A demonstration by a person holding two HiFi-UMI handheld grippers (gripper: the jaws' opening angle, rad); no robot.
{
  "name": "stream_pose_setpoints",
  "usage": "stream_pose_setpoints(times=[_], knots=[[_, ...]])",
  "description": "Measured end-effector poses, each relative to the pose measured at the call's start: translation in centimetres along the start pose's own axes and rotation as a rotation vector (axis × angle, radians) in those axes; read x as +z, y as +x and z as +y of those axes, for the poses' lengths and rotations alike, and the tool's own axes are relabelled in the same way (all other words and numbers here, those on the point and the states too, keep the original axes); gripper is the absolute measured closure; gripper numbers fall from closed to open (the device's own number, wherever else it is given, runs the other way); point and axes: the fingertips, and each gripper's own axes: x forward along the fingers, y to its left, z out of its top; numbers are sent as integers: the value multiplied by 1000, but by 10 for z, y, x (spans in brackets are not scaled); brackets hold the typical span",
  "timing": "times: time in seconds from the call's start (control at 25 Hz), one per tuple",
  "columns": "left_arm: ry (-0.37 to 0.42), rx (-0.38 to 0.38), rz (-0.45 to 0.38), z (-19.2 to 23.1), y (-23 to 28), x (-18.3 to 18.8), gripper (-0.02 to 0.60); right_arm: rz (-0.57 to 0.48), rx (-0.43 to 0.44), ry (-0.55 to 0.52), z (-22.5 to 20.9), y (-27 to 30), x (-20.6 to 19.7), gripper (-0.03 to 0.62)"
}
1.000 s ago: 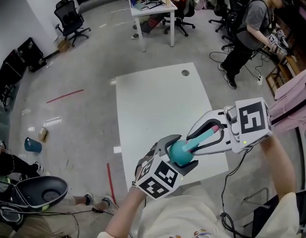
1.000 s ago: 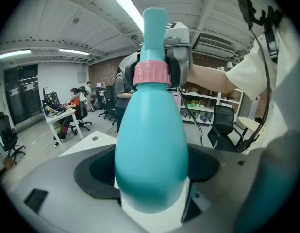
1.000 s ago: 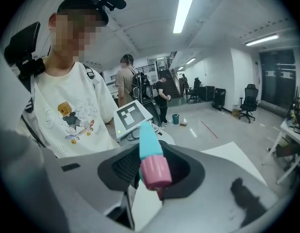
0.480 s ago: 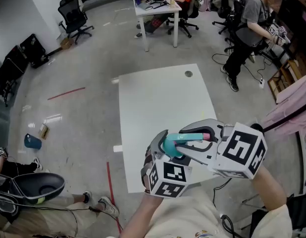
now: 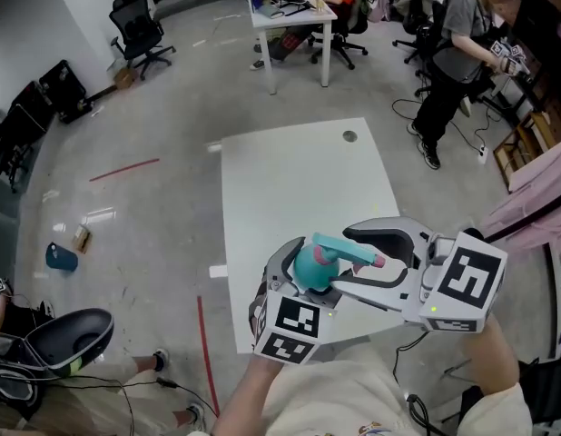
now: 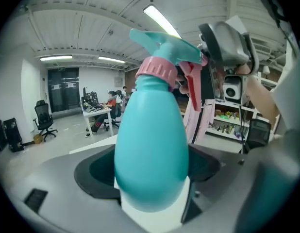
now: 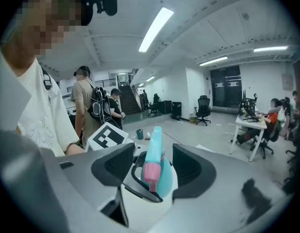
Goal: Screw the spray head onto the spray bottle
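A teal spray bottle [image 5: 308,265] is held above the near edge of the white table [image 5: 290,180], with my left gripper [image 5: 306,282] shut on its round body [image 6: 150,149]. Its teal spray head [image 5: 342,247] sits on a pink collar [image 6: 157,70] at the neck, nozzle pointing right. My right gripper [image 5: 346,262] comes in from the right with the spray head [image 7: 154,147] and pink trigger [image 7: 151,172] between its jaws. The right gripper's [image 7: 152,171] jaws are opening, and a gap shows on each side of the head.
A person [image 5: 457,53] stands at the far right, beyond the table. A white desk [image 5: 290,16] with seated people is at the back, an office chair [image 5: 140,30] at the back left. Cables and a black bowl-shaped object [image 5: 67,339] lie on the floor at the lower left.
The right gripper was closed on the spray head and turned with it; now its jaws stand wider, off the head. The left gripper still holds the bottle, shifted slightly.
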Motion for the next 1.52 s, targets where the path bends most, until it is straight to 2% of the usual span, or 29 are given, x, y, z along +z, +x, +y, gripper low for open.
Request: stream_pose_setpoints(times=[0.12, 0.28, 0.4, 0.56, 0.8, 1.16, 1.32, 1.52], knots=[[-1, -30, -10, -4, -4, 1, 178, -20, 46, -17, 3, -8, 5, 353], [21, -136, -33, -14, -11, 7, 178, -54, 280, -58, 28, -26, 19, 353], [46, -184, -50, -19, -16, 13, 178, -59, 359, -85, 25, -41, 21, 353], [54, -253, -84, -32, -20, 21, 178, -115, 474, -112, 20, -67, 22, 354], [102, -326, -82, -46, -29, 21, 178, -82, 455, -174, 4, -55, 5, 355], [157, -466, -37, -78, -39, 23, 178, -103, 606, -223, 42, -37, 2, 355], [145, -461, -32, -77, -39, 28, 178, -109, 615, -230, 44, -38, 8, 356], [95, -414, -16, -65, -26, 24, 178, -145, 525, -257, 31, -26, 7, 358]])
